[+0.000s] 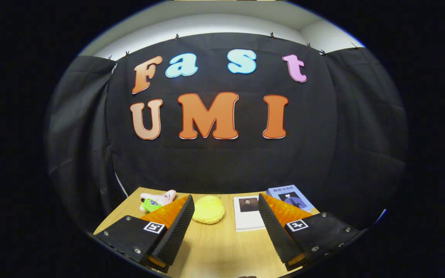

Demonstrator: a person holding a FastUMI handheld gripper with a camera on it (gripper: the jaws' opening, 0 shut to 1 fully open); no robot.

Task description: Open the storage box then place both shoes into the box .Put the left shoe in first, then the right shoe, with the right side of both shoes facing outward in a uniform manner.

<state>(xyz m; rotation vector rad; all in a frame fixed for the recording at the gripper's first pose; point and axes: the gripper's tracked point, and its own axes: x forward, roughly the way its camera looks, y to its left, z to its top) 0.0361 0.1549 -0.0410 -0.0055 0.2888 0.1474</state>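
Observation:
My gripper is held up above a wooden table, its two fingers spread wide apart with nothing between them. I look mostly at the booth's black wall. On the table ahead lie only small items, seen past the fingertips.
A yellow soft round thing lies just ahead, near the left finger. A pink and green plush toy sits beyond the left finger. A white book and a blue book lie by the right finger, near the table's far edge.

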